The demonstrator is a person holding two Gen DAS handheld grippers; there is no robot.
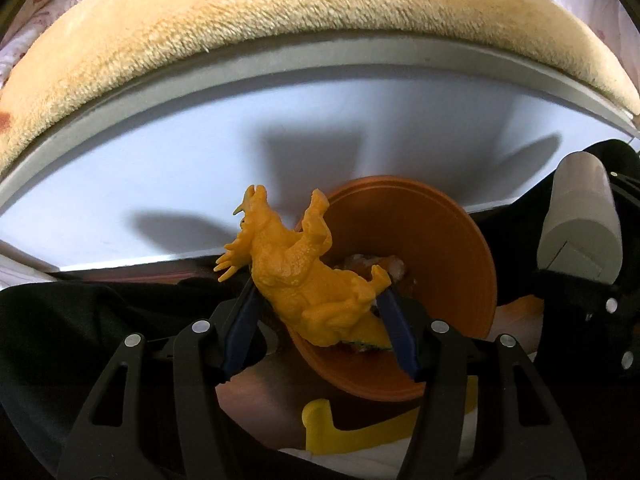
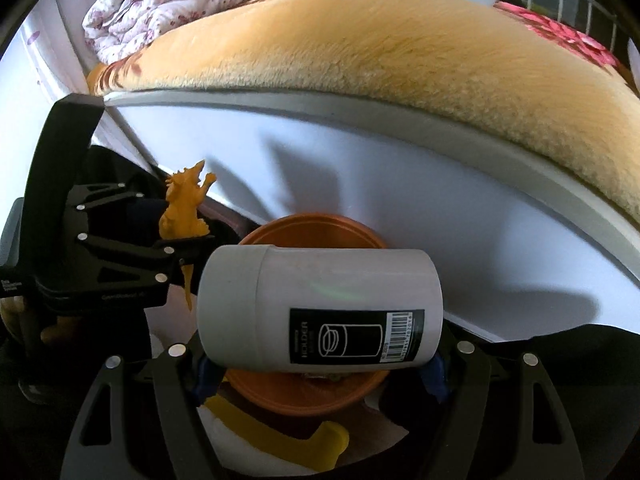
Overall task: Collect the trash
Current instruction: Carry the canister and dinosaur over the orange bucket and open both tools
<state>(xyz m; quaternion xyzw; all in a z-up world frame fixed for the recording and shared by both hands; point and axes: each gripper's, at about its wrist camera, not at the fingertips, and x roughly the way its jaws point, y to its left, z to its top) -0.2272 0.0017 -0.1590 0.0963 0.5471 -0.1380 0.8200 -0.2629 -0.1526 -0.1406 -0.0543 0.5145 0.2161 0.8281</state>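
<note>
Holding an orange toy dinosaur [image 1: 308,280] crosswise between its blue pads, the left gripper [image 1: 316,320] hangs over the black bag [image 1: 100,312] that gapes below the bed; the toy's horned head sticks out past the left pad and its tail trails down to the right. Just right of it, an orange bowl [image 1: 420,248] lies tilted inside the bag with some scraps in its hollow, and a yellow plastic piece [image 2: 280,436] rests on white paper nearer the cameras. Further right, the right gripper [image 2: 320,364] is clamped on a grey cylindrical holder [image 2: 320,308], gripped end to end and lying sideways directly above the bowl, its black label facing the camera. Both loads look ready to drop, so the step, as I judge it, is the release into the bag. To do it well, each claw should stay over the opening and clear of the bag's rim before the jaws spread. The dinosaur's horns and legs could snag on a pad, so a wide, clean opening helps. The holder will roll once freed, and it is best let go low above the bowl so it cannot bounce out toward the white bed frame [image 2: 400,184].
</note>
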